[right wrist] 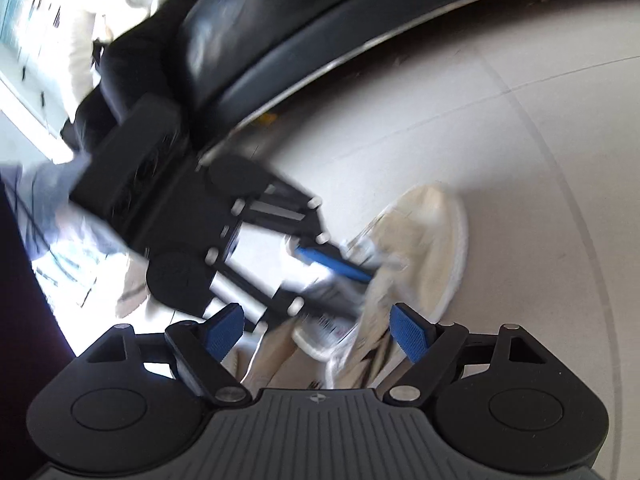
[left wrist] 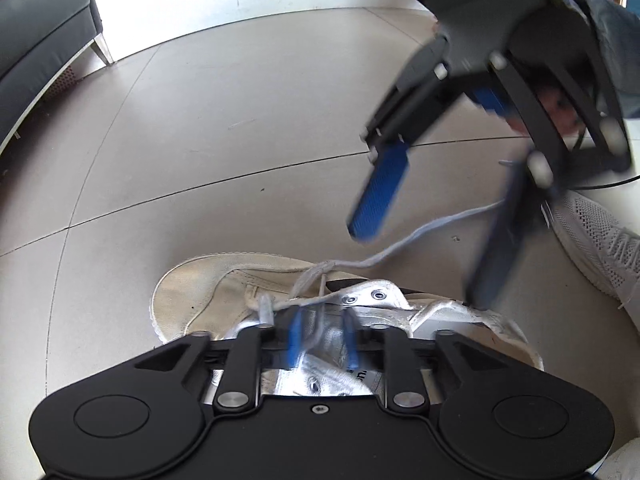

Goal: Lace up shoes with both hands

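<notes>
A cream canvas shoe lies on the tiled floor, toe pointing away in the left wrist view. My left gripper hovers over its tongue and eyelets, blue fingers slightly apart, with lace strands running past them but not pinched. A grey-white lace trails from the eyelets to the right. It runs between the wide-open fingers of my right gripper, which do not press on it. In the blurred right wrist view my right gripper stands open above the shoe, and my left gripper reaches in from the left.
A dark sofa stands at the far left, and it fills the top of the right wrist view. A person's white mesh sneaker rests on the floor at the right, close to the right gripper. Pale floor tiles stretch beyond the shoe.
</notes>
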Demonstrator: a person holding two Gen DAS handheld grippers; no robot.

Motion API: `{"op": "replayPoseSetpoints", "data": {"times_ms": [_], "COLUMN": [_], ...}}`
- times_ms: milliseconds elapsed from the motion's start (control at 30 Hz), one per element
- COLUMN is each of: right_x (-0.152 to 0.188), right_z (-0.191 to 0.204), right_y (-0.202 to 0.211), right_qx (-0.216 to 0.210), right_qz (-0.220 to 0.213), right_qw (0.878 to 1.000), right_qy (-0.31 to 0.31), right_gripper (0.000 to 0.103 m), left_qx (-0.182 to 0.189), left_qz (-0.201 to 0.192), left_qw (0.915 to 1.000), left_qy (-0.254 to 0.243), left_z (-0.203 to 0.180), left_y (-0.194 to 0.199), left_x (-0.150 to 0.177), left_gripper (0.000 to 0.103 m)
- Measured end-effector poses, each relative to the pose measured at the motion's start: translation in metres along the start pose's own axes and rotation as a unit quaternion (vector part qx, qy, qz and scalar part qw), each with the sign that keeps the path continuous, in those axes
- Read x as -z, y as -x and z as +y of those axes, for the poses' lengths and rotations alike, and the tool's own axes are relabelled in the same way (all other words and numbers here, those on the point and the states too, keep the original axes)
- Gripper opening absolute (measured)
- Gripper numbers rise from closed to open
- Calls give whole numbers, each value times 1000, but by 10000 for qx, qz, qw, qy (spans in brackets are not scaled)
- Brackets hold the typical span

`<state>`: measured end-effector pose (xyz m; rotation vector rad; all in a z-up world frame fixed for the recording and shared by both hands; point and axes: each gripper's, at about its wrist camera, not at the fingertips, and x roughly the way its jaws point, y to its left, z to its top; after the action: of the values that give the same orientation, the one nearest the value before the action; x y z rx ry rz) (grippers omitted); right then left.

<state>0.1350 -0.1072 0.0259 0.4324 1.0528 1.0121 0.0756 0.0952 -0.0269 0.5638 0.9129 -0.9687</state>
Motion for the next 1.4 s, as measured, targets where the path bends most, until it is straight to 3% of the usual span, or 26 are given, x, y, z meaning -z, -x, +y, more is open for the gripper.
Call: {"op": "replayPoseSetpoints", "data": {"times_ms": [67,100,200,300,400,467,533,633,800,867,933,1000,1133,1400], "right_x": [-5,-5,-2,4,5,9,10,6,11,10,12,14,28,29], "right_z": [-1,6,29,56,67,70,71,73,74,75,77,79,91,95], "right_y": [-2,-6,-19,-33,-45,-57,-62,-61,-73,-79,-81,-82,-87,-72], "right_qx": [417,516,696,625,569,667,681,325,230,224,241,270,650,1201], "right_qz": [0,41,401,763,1132,1475,1696,1744,1942,1936,1942,1990,1903,1591], "right_qw": [9987,9951,9678,9057,8575,8147,7865,7807,7546,7565,7490,7471,7444,7740], "right_qy": [299,847,2387,4123,4986,5568,5899,5992,6264,6243,6330,6337,6368,6010], "right_gripper": [63,62,61,58,53,39,30,24,23,22,20,3,3,3], "left_qx": [-35,-50,27,68,59,65,65,79,114,131,151,157,187,176], "left_qz": [-5,-7,5,38,37,31,24,16,-33,-32,-27,-39,-63,-127], "left_qw": [10000,10000,9999,9998,9998,9997,9996,9994,9987,9986,9985,9985,9982,9980], "left_qy": [-4,-4,128,182,190,251,281,339,489,509,523,532,574,602], "left_z": [-4,-7,-4,-1,0,0,0,1,2,2,-1,-2,-6,-7], "left_y": [-10,-16,-15,-14,-21,-21,-19,-20,-18,-18,-16,-16,-14,-15], "left_x": [-6,-9,-11,-14,-15,-16,-13,-14,-11,-10,-7,-6,-3,-4], "left_gripper": [29,29,29,30,31,32,32,34,35,36,39,39,44,45]}}
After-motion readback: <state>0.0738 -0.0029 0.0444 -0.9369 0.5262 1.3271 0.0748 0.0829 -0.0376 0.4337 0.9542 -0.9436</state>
